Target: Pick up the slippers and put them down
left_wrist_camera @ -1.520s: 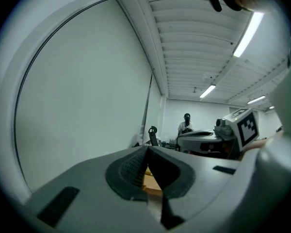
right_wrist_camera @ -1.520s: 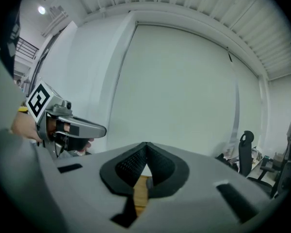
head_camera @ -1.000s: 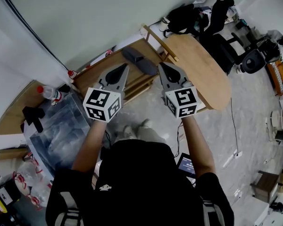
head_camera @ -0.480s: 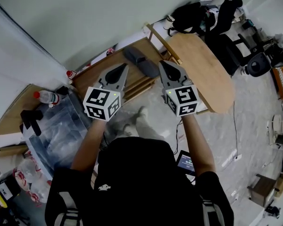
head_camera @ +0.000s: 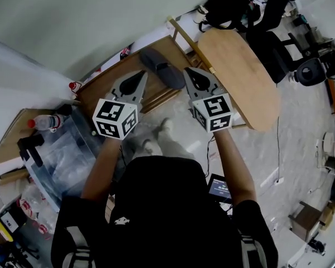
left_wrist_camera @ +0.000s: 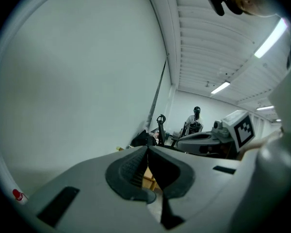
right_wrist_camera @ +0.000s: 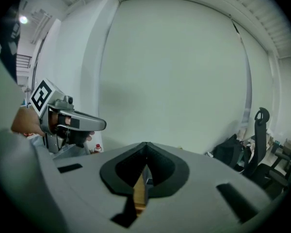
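Left of centre, the left gripper (head_camera: 138, 77) is hovering, jaws together on nothing. The dark slippers (head_camera: 161, 67) are lying on the wooden rack (head_camera: 100, 91) at upper centre, between the 2 grippers' tips. The right gripper (head_camera: 191, 76) is hovering likewise, jaws together, empty.

Slippers (head_camera: 161, 67) lie on wooden rack (head_camera: 100, 89) at wall, btwn tips of left gripper (head_camera: 140, 76) and right gripper (head_camera: 188, 73). Oval table (head_camera: 240, 77) stands just right of rack, w/ bag (head_camera: 226, 10) behind it. Bottle (head_camera: 44, 121) lies well left of rack.
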Motion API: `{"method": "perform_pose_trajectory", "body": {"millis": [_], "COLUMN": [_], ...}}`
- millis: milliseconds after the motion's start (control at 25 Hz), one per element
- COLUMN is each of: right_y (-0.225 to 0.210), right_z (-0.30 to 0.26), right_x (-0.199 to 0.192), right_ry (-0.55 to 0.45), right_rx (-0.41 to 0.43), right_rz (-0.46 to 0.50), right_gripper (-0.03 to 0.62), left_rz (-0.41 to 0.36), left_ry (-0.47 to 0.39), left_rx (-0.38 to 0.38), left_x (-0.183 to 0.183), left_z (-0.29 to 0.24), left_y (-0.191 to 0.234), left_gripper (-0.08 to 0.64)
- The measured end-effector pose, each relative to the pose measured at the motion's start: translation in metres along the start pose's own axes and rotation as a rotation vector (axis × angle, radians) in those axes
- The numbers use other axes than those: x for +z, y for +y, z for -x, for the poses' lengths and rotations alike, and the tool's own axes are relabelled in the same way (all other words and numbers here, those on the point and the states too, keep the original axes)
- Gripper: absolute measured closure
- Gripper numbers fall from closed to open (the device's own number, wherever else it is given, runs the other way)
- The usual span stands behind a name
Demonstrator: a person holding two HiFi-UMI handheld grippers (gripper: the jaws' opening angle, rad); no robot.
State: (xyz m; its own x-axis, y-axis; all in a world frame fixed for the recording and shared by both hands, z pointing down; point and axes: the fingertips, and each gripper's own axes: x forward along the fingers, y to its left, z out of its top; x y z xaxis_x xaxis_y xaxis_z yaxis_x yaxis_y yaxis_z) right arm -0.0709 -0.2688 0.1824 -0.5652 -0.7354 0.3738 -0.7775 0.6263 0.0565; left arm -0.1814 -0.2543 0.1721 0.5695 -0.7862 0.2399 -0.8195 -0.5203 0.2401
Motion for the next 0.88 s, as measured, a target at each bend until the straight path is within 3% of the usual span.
{"method": "perform_pose_trajectory", "body": {"millis": [200,680,880], "right_y": [-0.011,-0.016,-0.019], "right_z": [-0.026,-0.082,-0.099], "right_x": [-0.041,-0.138,-0.176], "right_ry": [0.098,0.297,0.357], "right_rx": [0.066,0.175,0.214], "right_rz": [-0.038,-0.001,-0.019], "right_gripper": [0.606,0.606,0.606], "left_rz": [0.018,0.090,0.155], "left_ry": [0.068,0.211,0.254], "left_rx": [0.014,0.065,0.099], "left_x": [-0.027,-0.104,-0.135], "left_z": [-0.027,-0.076,-0.091], "left_y": [0.010,0.038,0.044], "left_gripper": [0.555,0.555,0.555]}}
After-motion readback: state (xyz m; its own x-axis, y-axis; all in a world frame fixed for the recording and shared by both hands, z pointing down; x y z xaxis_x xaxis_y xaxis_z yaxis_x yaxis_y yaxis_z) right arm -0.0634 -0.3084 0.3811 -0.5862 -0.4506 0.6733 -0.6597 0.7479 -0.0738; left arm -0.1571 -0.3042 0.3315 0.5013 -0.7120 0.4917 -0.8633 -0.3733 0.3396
